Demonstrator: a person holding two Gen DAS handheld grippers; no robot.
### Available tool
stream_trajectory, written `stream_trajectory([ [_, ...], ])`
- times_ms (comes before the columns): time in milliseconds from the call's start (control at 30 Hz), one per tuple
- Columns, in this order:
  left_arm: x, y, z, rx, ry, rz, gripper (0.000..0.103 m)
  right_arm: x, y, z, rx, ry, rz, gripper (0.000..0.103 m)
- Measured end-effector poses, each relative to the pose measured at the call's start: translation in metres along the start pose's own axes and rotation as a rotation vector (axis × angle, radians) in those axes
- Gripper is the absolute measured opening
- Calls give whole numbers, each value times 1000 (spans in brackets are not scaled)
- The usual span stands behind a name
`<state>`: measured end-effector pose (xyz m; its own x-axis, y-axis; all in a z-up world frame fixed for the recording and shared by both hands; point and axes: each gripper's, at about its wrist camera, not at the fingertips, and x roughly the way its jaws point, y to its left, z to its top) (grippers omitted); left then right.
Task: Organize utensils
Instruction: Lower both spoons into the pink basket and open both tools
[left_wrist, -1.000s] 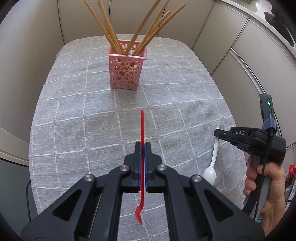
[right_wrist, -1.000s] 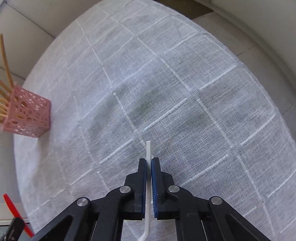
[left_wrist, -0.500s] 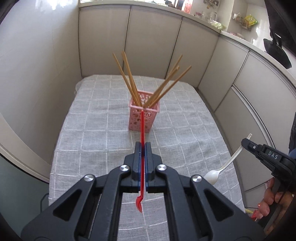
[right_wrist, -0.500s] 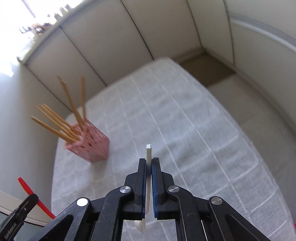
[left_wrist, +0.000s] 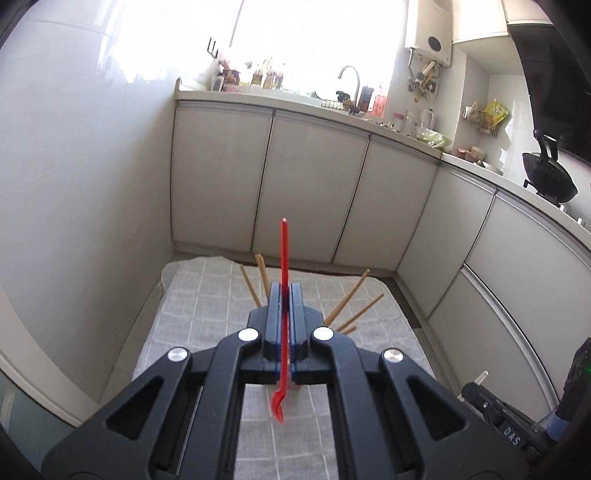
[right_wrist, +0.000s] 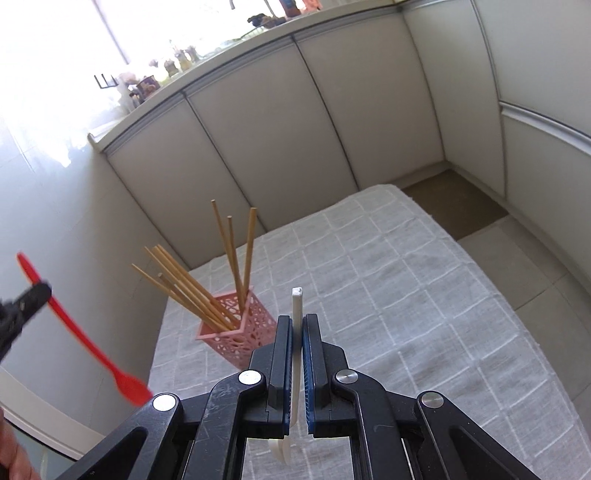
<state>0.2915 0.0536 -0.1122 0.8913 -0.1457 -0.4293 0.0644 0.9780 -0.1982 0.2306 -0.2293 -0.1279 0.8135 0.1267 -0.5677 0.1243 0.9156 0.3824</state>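
Kitchen cabinets now fill both views; a second ago both cameras faced down at the grey checked tablecloth (right_wrist: 388, 295). Both tools have lifted and tipped up, so I'd say pickup is done and carry to the holder comes next.

Left gripper (left_wrist: 284, 295) clamped on red spoon (left_wrist: 283, 258), handle up, bowl hanging below the jaws. Right gripper (right_wrist: 297, 328) clamped on white spoon (right_wrist: 296, 306), same way up.

Right view shows pink holder (right_wrist: 236, 332) on the cloth with chopsticks (right_wrist: 192, 291) fanned out. Left view hides the holder behind its own fingers; only stick tips show.
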Motion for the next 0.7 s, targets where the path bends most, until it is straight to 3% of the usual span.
stream_trajectory([
  [200, 41, -7, 9, 54, -71, -7, 3, 7, 0, 11, -41, -38, -8, 5],
  [433, 77, -16, -2, 94, -50, 2, 3, 21, -10, 21, -28, -33, 6, 5],
  [700, 102, -15, -14, 67, 3, 12, 3, 26, -17, 25, -34, -30, -5, 5],
])
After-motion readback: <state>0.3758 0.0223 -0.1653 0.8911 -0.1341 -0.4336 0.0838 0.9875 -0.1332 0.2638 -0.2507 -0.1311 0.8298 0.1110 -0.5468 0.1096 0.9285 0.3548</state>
